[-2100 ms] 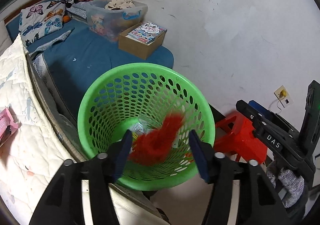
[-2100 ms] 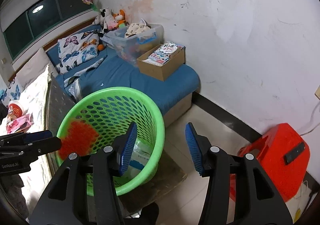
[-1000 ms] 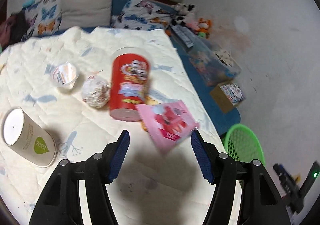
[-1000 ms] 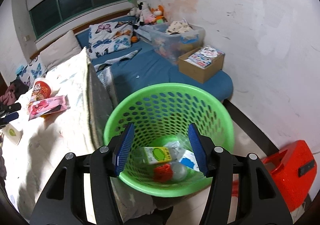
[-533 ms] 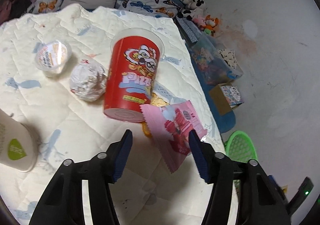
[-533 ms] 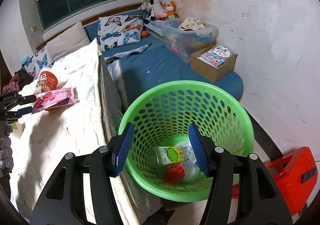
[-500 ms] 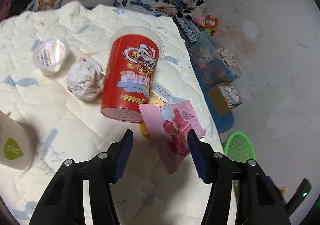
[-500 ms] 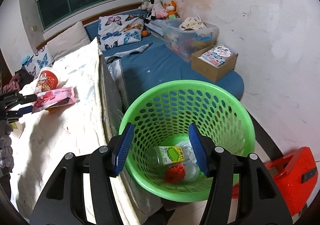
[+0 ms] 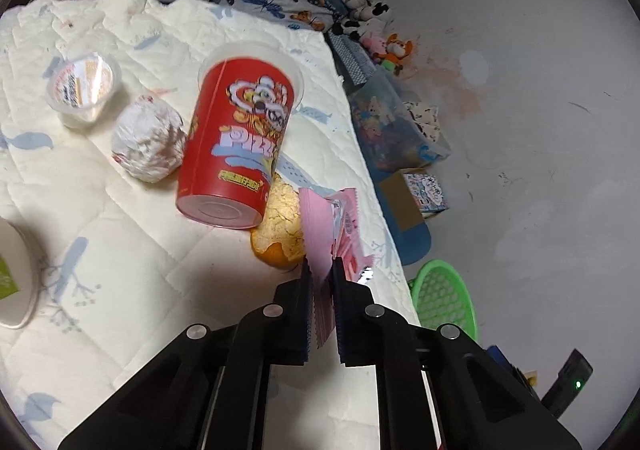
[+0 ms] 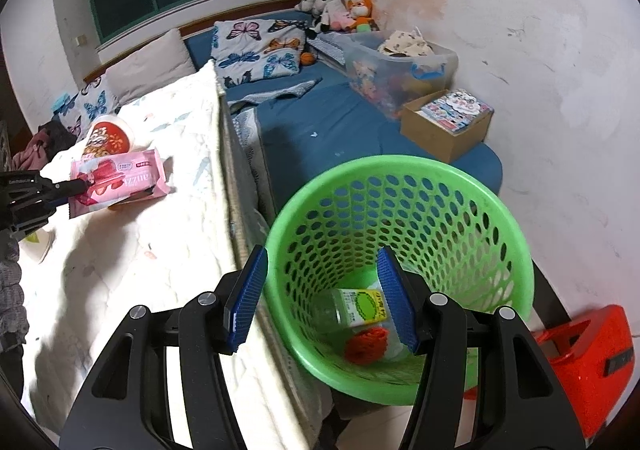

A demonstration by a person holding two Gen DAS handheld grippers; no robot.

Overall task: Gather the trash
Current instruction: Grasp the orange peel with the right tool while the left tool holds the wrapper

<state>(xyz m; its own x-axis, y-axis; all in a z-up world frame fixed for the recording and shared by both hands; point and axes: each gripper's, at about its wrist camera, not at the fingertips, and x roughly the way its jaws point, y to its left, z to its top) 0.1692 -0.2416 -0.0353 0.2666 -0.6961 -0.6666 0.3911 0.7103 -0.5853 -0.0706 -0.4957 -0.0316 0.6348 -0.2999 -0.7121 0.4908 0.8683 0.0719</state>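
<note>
- My left gripper (image 9: 321, 292) has its jaws clenched on the flat pink plastic snack wrapper (image 9: 334, 234).
- The round green perforated plastic basket (image 9: 444, 300) lies to its right, below the bed edge.
- My right gripper (image 10: 320, 296) has its jaws released above that basket.

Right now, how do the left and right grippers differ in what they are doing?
The left gripper is shut on the pink wrapper above the quilt; the right gripper is open, holding nothing. The left is over the bed, the right over the green basket. Both have blue-padded fingers.
</note>
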